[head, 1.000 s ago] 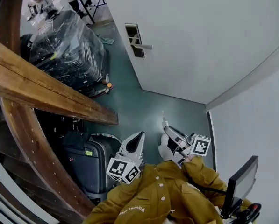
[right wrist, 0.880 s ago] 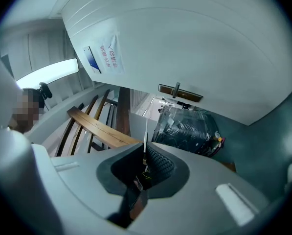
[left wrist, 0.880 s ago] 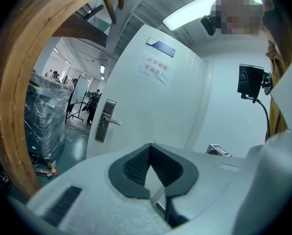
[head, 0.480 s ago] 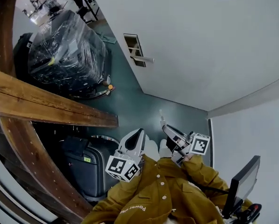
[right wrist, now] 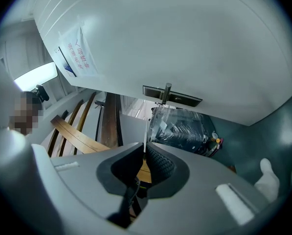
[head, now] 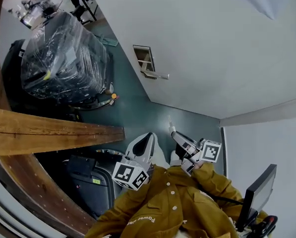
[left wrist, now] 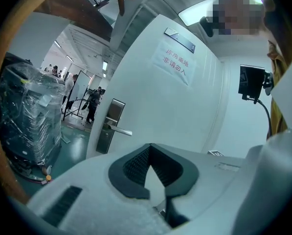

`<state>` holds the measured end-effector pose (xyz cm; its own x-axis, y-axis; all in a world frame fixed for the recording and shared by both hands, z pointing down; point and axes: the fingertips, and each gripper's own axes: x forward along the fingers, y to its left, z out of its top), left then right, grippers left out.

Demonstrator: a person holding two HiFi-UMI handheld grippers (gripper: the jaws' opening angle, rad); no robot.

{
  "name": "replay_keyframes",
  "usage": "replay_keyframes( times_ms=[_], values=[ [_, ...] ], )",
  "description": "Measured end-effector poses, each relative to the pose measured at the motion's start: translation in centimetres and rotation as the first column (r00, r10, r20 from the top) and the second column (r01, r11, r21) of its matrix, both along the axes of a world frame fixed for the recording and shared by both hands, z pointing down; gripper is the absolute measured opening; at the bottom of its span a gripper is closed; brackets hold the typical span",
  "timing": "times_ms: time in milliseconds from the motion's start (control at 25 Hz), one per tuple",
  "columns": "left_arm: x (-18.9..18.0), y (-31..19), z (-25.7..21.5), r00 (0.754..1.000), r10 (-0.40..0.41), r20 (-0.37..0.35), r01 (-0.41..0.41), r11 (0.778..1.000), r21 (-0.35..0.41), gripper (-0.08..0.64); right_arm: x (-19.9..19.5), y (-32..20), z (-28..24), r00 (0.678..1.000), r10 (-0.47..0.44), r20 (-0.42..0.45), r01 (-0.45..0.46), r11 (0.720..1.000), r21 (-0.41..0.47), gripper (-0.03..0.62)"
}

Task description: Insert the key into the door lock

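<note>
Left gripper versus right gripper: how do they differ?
The right gripper is shut on the key, its blade sticking out past the tips; the left gripper is shut on nothing. The right gripper is rolled sideways to the lock plate; the left gripper sits upright. Both point at the door, clear of it.

Left gripper (head: 149, 137): held forward, white jaws brought together tip to tip, nothing gripped between them. Right gripper (head: 173, 132): held beside the left one but apart from it, jaws clamped on a thin key (right wrist: 145, 133) that projects past the tips. Arms: covered by mustard sleeves (head: 213, 180), kept bent close to the torso.
</note>
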<state>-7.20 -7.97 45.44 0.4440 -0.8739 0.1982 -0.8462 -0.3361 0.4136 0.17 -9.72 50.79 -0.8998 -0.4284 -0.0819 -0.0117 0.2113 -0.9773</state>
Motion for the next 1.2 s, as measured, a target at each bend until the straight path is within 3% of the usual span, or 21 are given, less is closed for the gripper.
replay_keyframes(
  times_ms=[480,880,1200],
  values=[
    [-6.5,-8.3,-0.3,0.991,0.135,0.001,-0.135,0.99,0.028,0.003,-8.4,-7.7,1.5,0.997,0.068,-0.028,-0.068,0.998,0.012,0.026],
    [-6.5,-11.3,-1.3,0.987,0.16,-0.021,-0.159,0.987,0.032,0.003,-10.4,-11.0,3.3,0.996,0.073,-0.044,-0.074,0.997,-0.012,0.026],
    [-6.3,-12.6,-1.6,0.989,0.147,-0.001,-0.147,0.989,0.025,0.003,-11.2,-15.1,5.4,0.987,0.161,-0.003,-0.161,0.986,-0.051,0.026]
  ],
)
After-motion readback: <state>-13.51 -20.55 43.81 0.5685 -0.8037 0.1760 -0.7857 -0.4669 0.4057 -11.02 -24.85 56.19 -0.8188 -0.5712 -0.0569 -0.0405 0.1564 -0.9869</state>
